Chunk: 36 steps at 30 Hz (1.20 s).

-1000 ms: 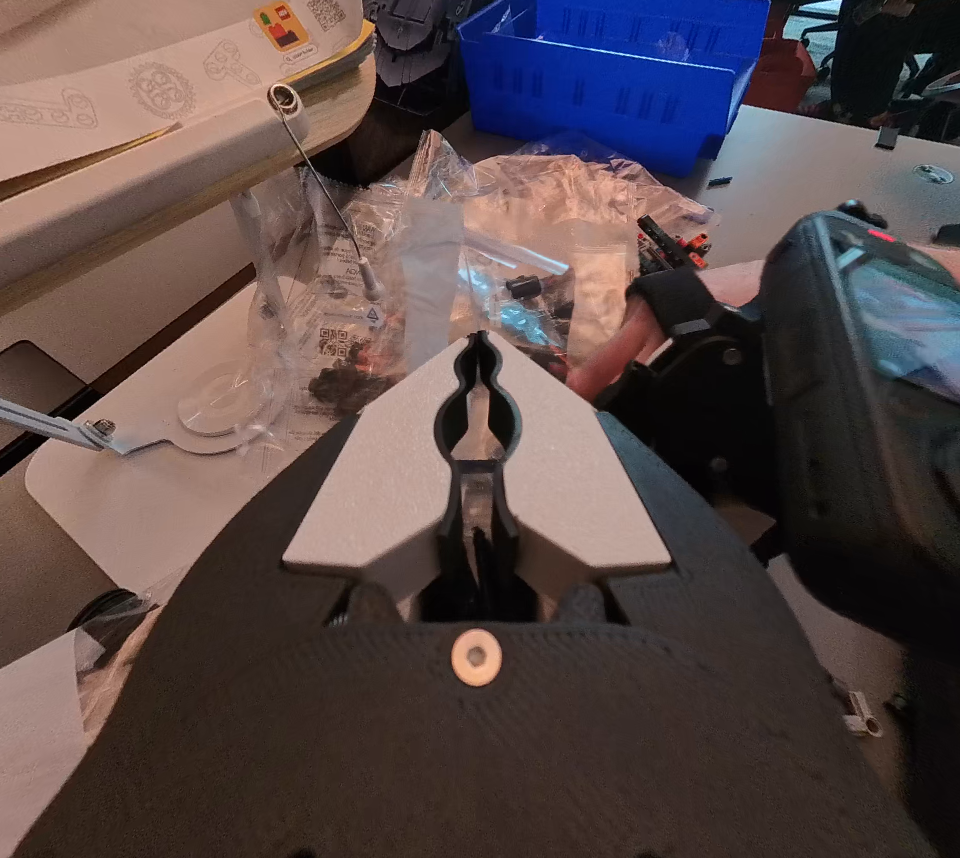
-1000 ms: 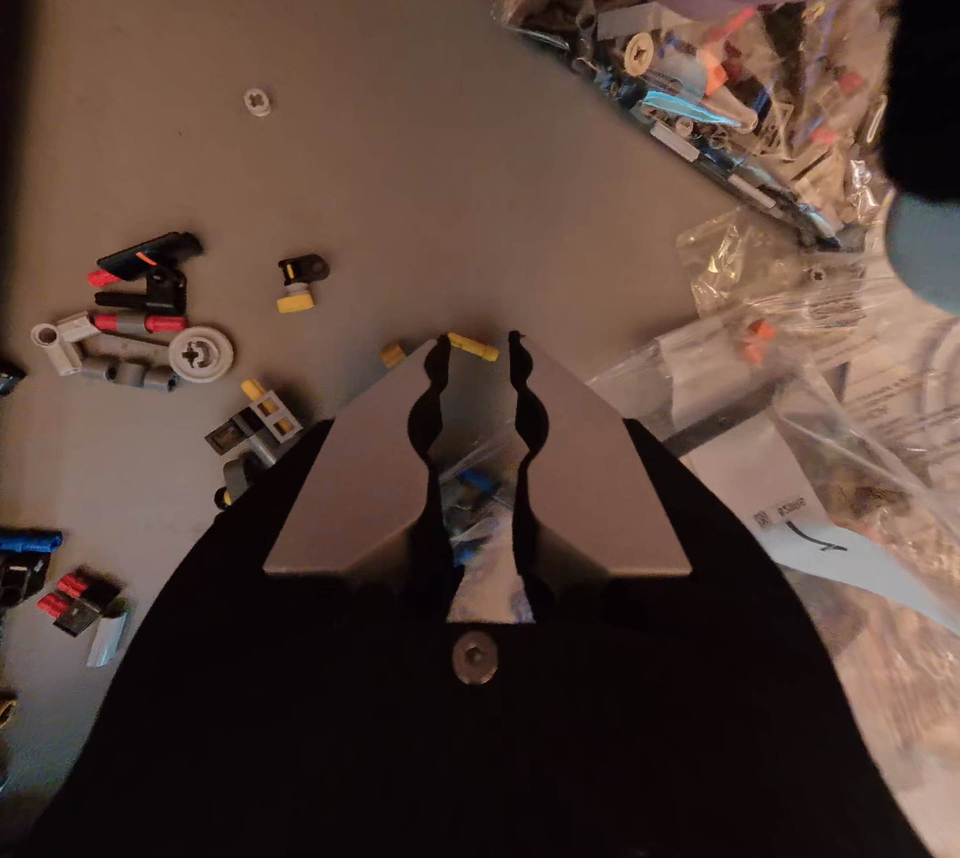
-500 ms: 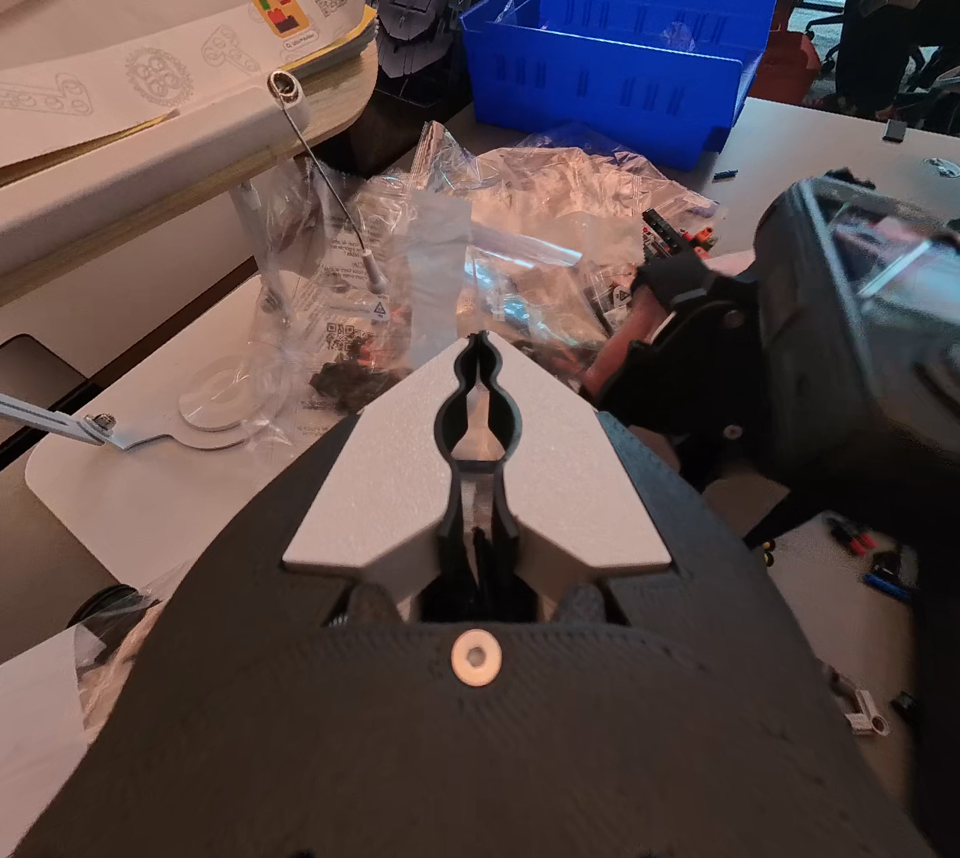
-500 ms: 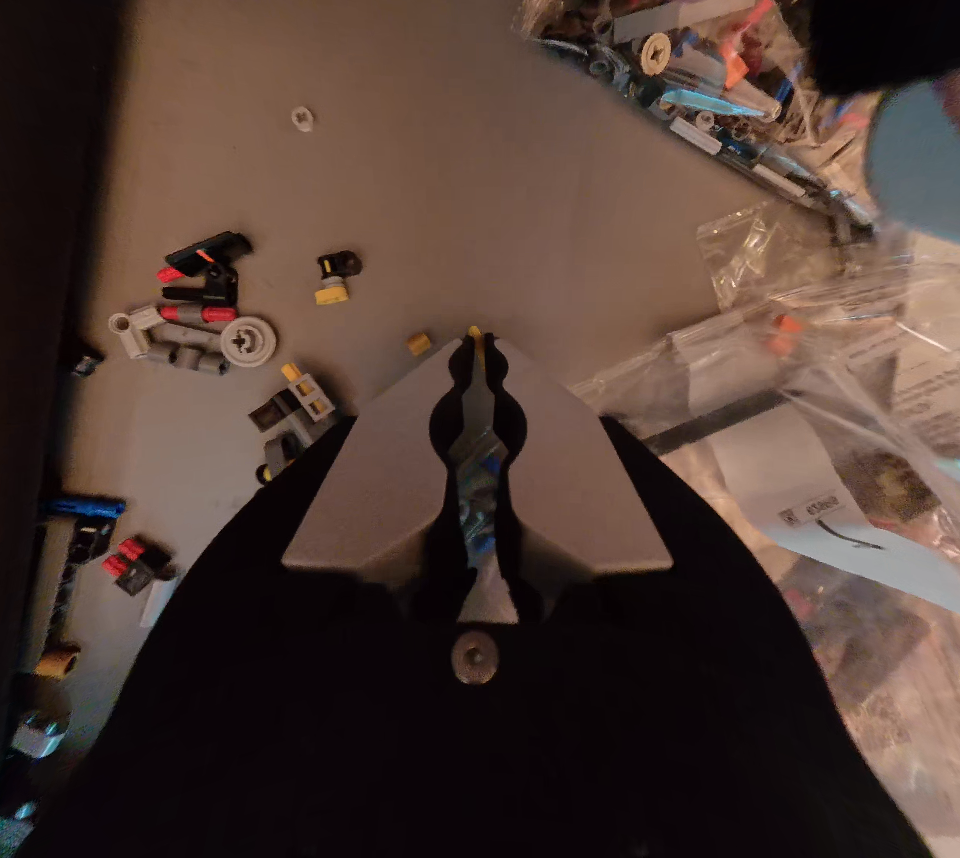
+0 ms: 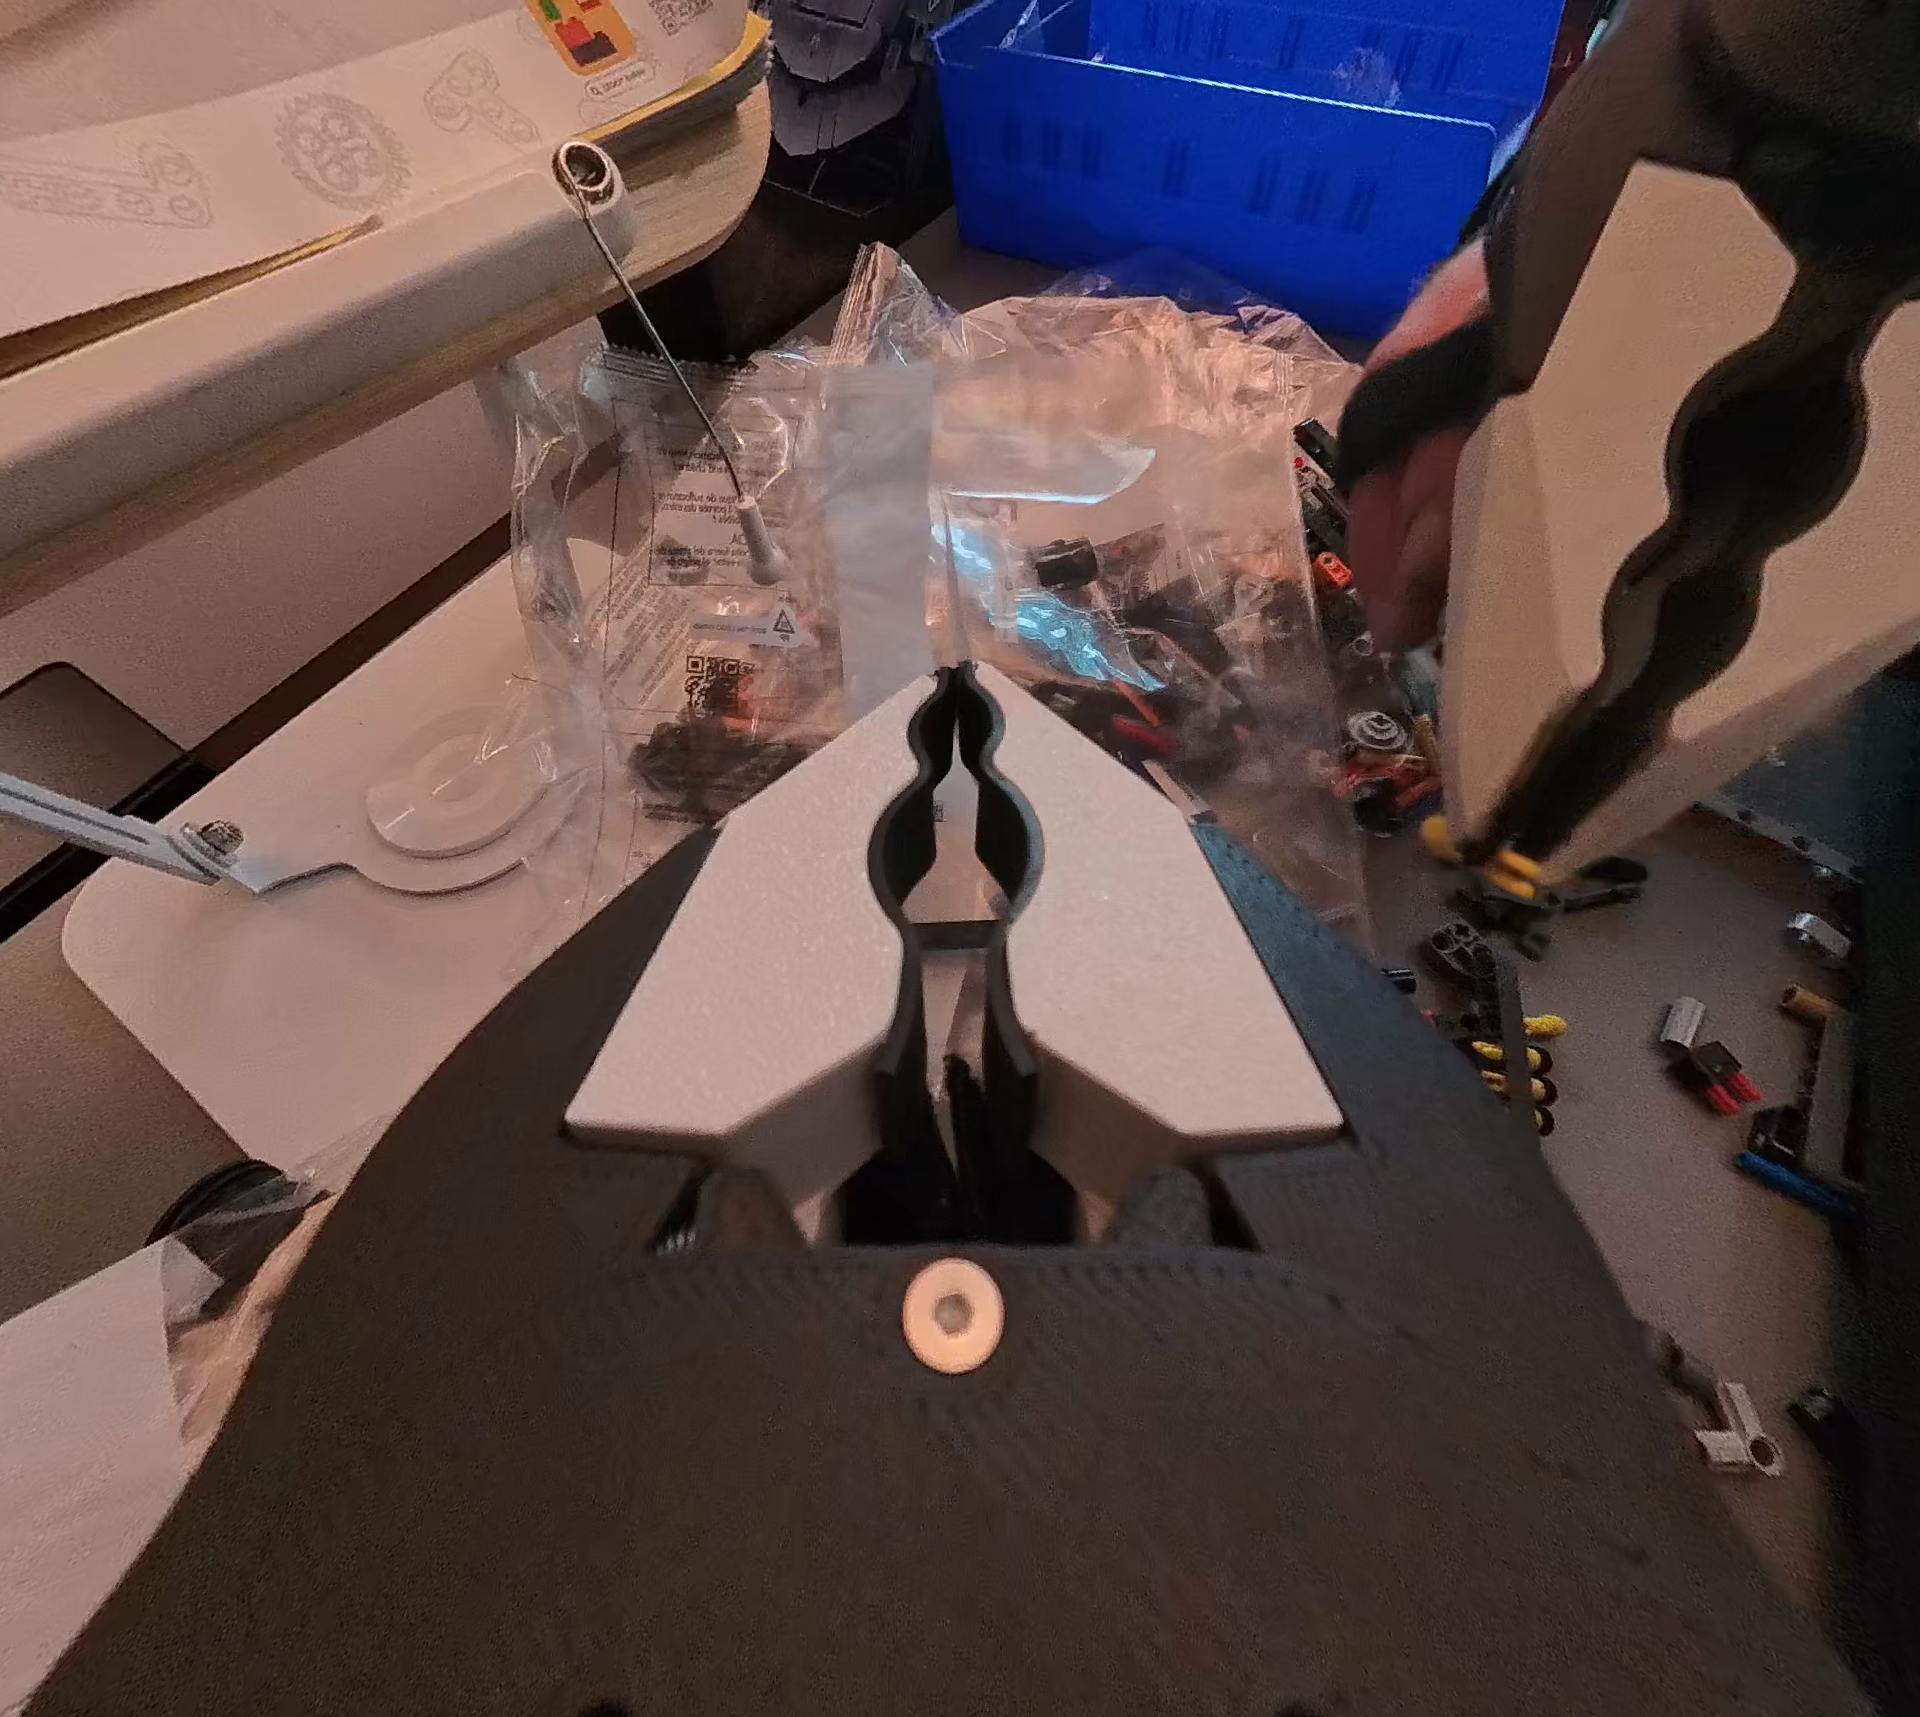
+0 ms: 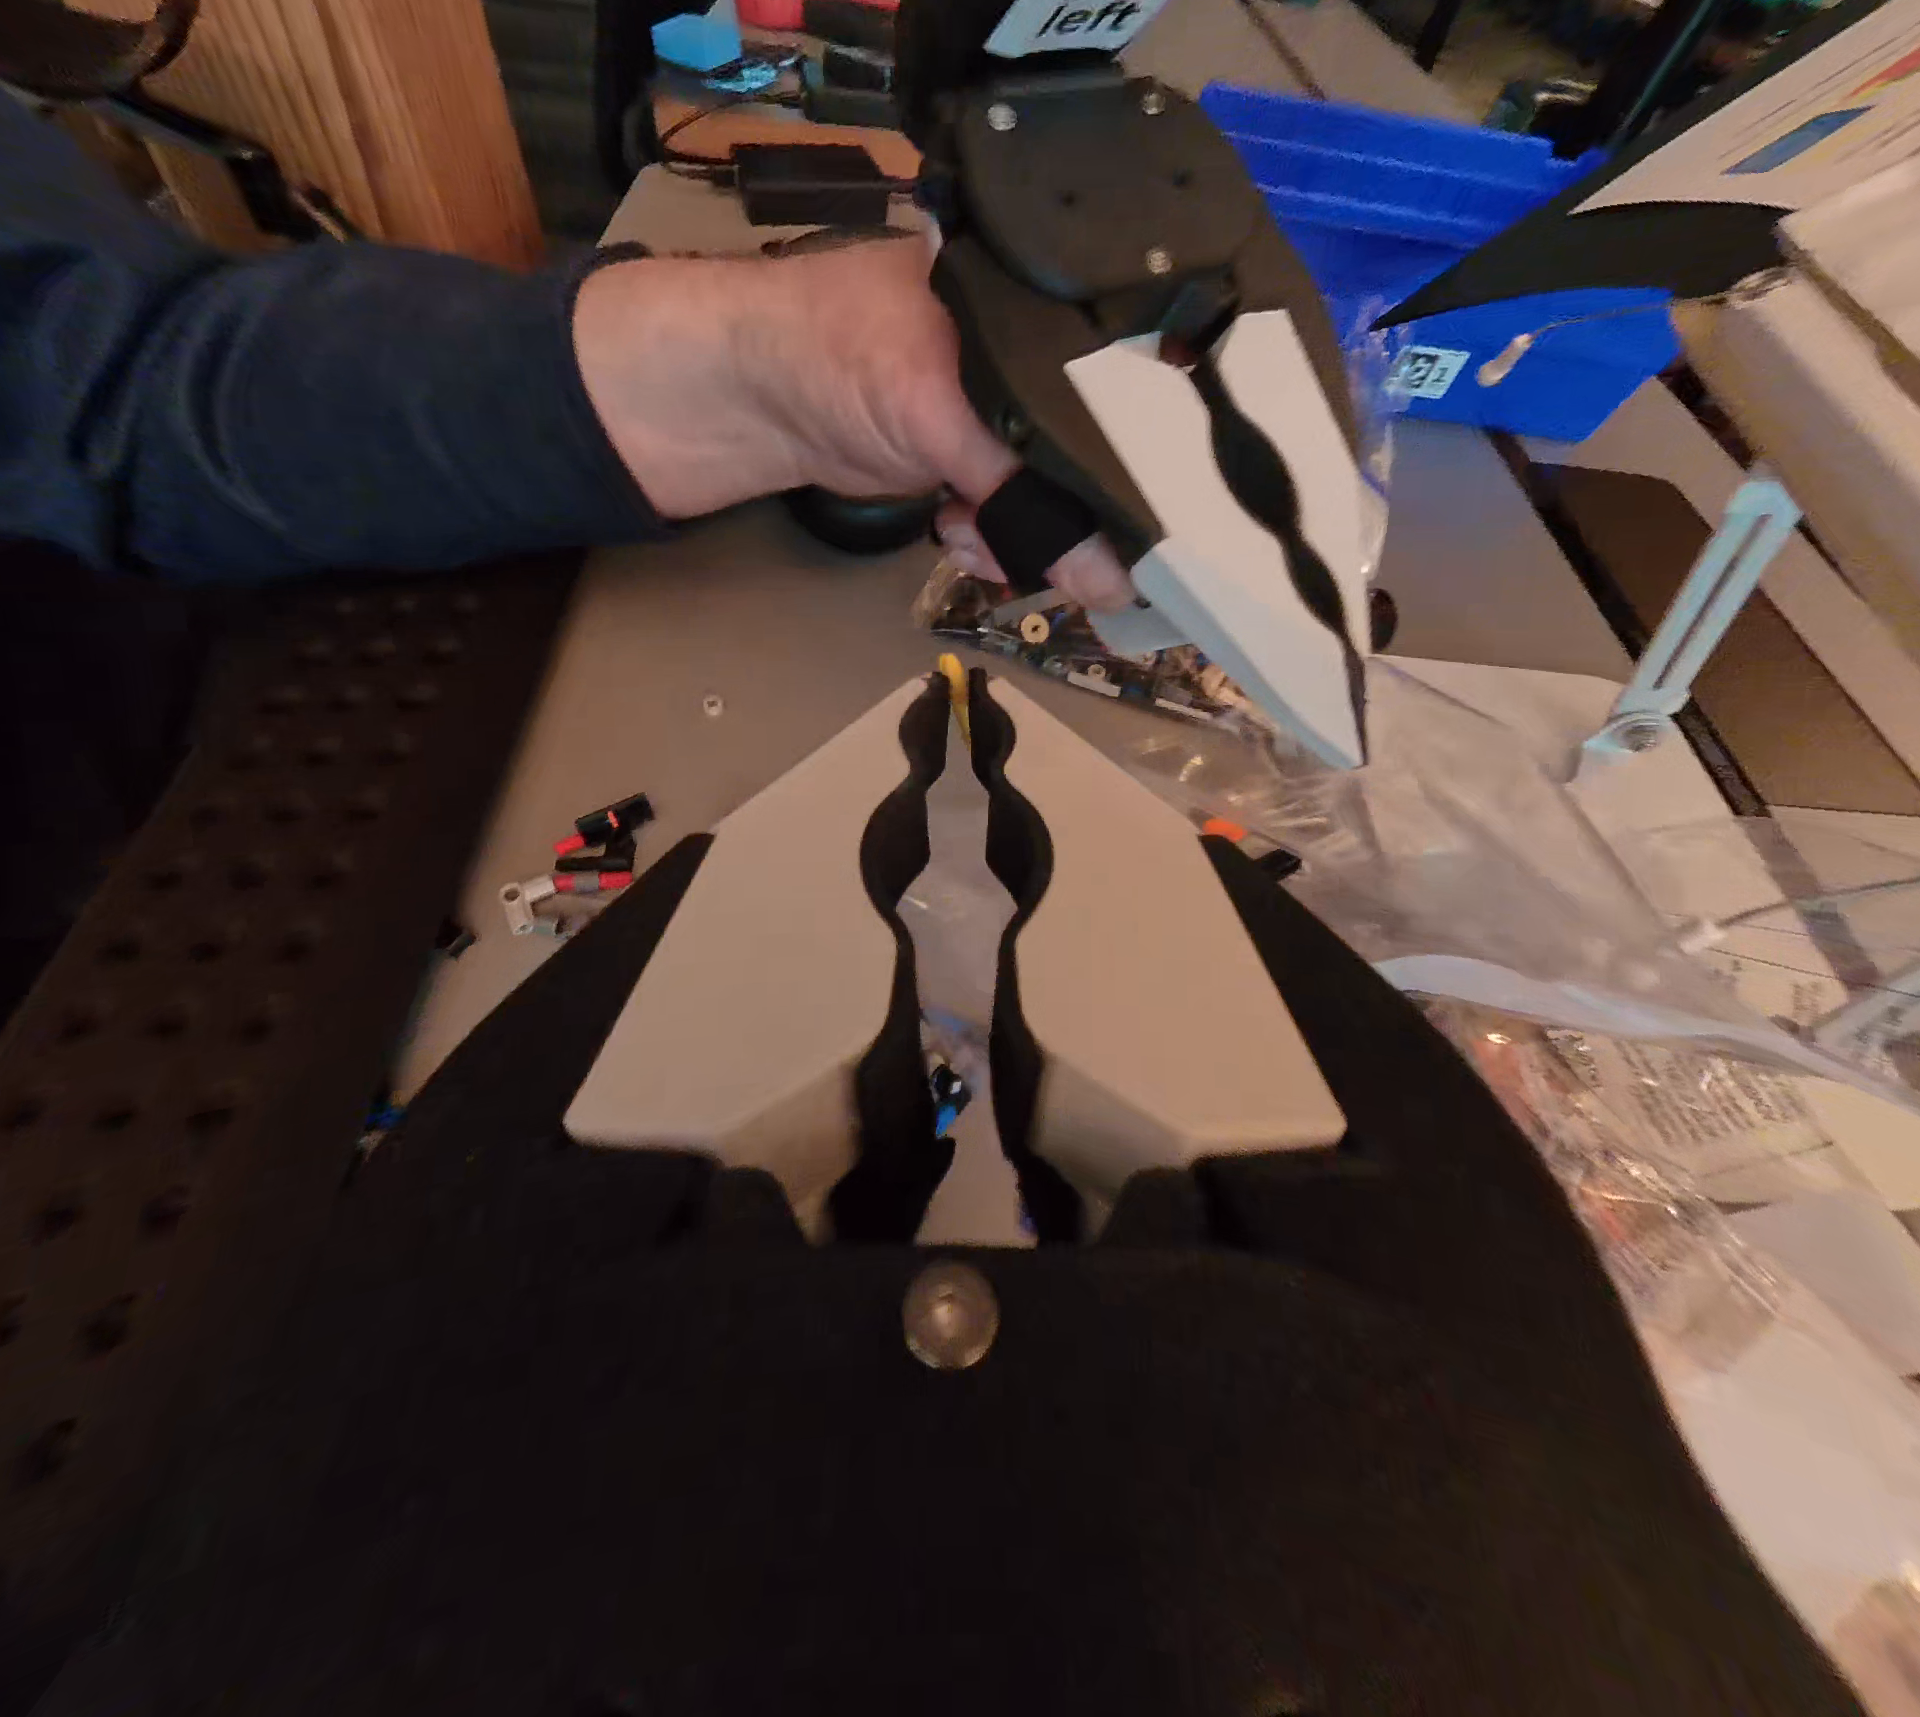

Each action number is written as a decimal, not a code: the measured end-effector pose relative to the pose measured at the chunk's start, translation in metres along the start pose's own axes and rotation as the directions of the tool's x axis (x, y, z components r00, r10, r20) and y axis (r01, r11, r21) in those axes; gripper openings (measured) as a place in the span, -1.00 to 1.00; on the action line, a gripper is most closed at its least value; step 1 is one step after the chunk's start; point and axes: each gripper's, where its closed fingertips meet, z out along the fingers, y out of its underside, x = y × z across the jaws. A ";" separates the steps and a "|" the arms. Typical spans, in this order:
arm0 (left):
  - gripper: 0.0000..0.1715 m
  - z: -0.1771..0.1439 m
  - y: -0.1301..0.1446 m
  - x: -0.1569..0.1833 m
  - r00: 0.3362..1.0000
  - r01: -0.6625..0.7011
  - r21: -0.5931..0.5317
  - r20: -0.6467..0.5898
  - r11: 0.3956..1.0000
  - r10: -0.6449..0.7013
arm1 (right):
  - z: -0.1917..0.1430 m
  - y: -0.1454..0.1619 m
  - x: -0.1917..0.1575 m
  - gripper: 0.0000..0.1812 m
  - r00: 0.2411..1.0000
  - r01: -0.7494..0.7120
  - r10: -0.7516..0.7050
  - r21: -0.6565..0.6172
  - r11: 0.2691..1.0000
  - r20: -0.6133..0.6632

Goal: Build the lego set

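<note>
Right gripper (image 6: 956, 685): grey fingers closed on a small yellow Lego pin (image 6: 954, 699) at the very tips, lifted above the grey tabletop (image 6: 748, 628).
Left gripper (image 5: 954, 678): tips pressed together on the edge of a clear plastic parts bag (image 5: 1049, 504); in the right wrist view it (image 6: 1351, 711) points down into that crumpled plastic.
Loose pieces: small black, red, grey and yellow Lego parts (image 5: 1704, 1065) scattered on the table, just beside the bags.
Around: blue plastic bin (image 5: 1226, 140) behind the bags; white instruction booklet (image 5: 343, 15) on a stand at left.
In the way: bags cover the table between the two grippers.
</note>
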 end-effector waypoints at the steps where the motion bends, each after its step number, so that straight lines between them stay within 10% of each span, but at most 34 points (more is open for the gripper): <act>1: -1.00 0.000 0.000 0.000 1.000 0.000 -0.001 0.000 1.000 0.000 | 0.000 0.002 0.003 -0.99 1.000 -0.004 0.004 -0.009 1.000 -0.016; 10: -1.00 0.000 0.001 0.000 1.000 -0.002 -0.003 0.000 1.000 0.002 | 0.021 0.050 0.038 -0.81 0.976 -0.026 -0.031 -0.257 0.966 -0.214; 20: -1.00 0.001 0.001 0.000 1.000 -0.005 -0.007 -0.001 1.000 0.005 | 0.042 0.060 -0.044 -0.91 0.987 0.097 -0.047 -0.337 0.937 0.152; 36: -1.00 0.004 0.006 0.001 1.000 -0.019 -0.030 0.002 0.999 0.019 | 0.072 0.117 -0.044 -0.81 0.988 0.113 -0.033 -0.555 0.824 0.153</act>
